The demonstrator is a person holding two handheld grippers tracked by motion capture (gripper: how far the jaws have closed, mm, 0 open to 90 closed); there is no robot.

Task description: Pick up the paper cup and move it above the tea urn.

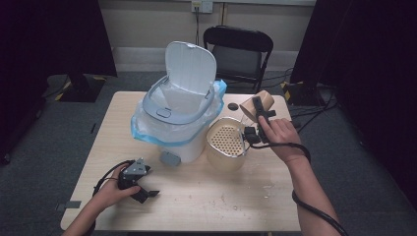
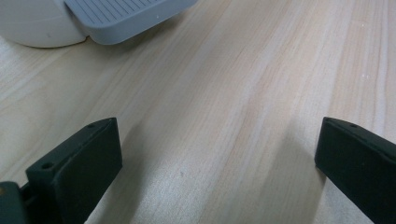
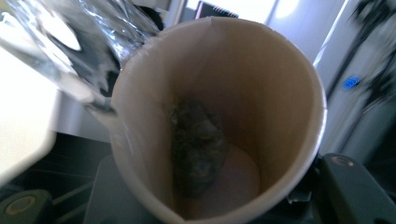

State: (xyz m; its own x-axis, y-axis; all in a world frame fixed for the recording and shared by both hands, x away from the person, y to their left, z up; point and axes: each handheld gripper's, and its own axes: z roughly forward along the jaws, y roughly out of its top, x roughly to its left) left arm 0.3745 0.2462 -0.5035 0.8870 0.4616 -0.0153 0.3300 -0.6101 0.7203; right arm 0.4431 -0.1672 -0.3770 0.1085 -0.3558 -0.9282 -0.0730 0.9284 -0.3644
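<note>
My right gripper (image 1: 257,109) is shut on a tan paper cup (image 1: 261,102), held tilted above the table's far right, just behind a beige perforated strainer bowl (image 1: 226,145). In the right gripper view the cup (image 3: 266,88) sits between the jaws of the right gripper (image 3: 233,207), its mouth facing the camera, with a dark wet clump (image 3: 198,144) lying inside. My left gripper (image 1: 146,193) rests on the table near the front left. Its open jaws hold nothing, and the left gripper (image 2: 217,158) shows bare wood between them.
A white pedal bin (image 1: 183,129) with a blue-edged liner stands mid-table, its lid (image 1: 190,66) raised and its grey pedal (image 1: 170,158) facing me; the pedal (image 2: 126,16) lies just ahead of the left jaws. A small black cap (image 1: 232,106) lies behind the strainer. A black chair (image 1: 238,49) stands beyond the table.
</note>
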